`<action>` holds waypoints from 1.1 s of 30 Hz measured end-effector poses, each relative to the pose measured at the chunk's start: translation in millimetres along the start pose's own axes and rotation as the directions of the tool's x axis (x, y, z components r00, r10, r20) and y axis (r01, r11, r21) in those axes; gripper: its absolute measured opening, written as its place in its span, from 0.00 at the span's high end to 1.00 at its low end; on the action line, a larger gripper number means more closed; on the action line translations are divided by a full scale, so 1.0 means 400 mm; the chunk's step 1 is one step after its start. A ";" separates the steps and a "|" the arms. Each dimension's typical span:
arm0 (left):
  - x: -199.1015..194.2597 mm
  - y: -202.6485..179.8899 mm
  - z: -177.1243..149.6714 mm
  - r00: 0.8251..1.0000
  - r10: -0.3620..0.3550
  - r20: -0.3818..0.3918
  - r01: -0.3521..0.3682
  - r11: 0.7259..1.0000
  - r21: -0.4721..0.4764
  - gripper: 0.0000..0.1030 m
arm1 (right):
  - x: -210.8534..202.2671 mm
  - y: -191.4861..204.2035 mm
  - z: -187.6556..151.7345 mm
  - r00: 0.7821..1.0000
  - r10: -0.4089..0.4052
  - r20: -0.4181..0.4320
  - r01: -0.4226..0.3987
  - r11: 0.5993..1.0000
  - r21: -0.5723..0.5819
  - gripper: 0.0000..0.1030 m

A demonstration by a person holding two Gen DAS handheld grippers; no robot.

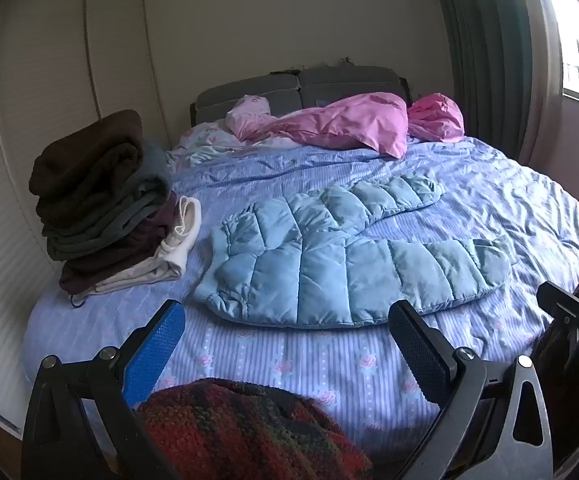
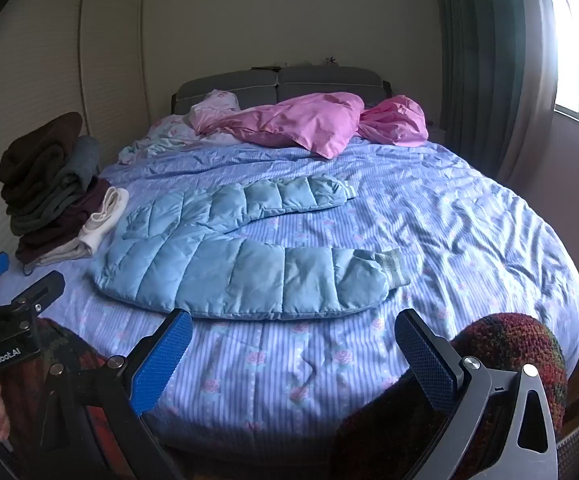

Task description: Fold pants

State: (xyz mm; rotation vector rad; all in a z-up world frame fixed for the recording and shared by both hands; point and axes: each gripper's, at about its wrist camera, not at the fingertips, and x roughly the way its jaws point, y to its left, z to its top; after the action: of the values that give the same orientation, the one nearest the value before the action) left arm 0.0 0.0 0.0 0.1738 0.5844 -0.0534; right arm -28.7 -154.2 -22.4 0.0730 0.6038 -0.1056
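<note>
Quilted blue pants point(image 1: 341, 256) are lying flat on the bed point(image 1: 509, 200), legs spread in a V, waist toward the folded clothes stack point(image 1: 97, 200); likely laid out for folding. Left hand-held gripper point(image 1: 285, 356) and right hand-held gripper point(image 2: 293, 356) are hovering at the near edge, both wide open, gripping nothing.

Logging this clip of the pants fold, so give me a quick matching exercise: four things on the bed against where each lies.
Things:
1. quilted blue pants
2. stack of folded clothes
3. pink bedding
4. both tools, left tool and right tool

Places:
A. by the headboard
B. at the foot, open, holding nothing
C. spread flat mid-bed
D. left edge

Pairs: 1-C, 2-D, 3-A, 4-B
</note>
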 end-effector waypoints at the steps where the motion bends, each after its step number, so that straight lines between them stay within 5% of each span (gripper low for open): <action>1: 0.000 0.000 0.000 1.000 -0.002 0.002 0.002 1.000 -0.003 0.00 | 0.000 0.000 -0.001 1.000 -0.001 0.000 0.001 1.000 0.001 0.00; 33: -0.028 0.002 0.008 0.997 -0.039 0.061 0.040 0.999 -0.022 0.00 | -0.014 0.003 0.012 1.000 -0.004 0.022 0.004 1.000 -0.009 0.00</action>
State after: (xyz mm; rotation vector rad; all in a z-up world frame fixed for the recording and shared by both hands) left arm -7.6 0.3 9.0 0.1372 0.5276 -0.0899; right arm -30.4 -153.2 -15.3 0.0620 0.5825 -0.1077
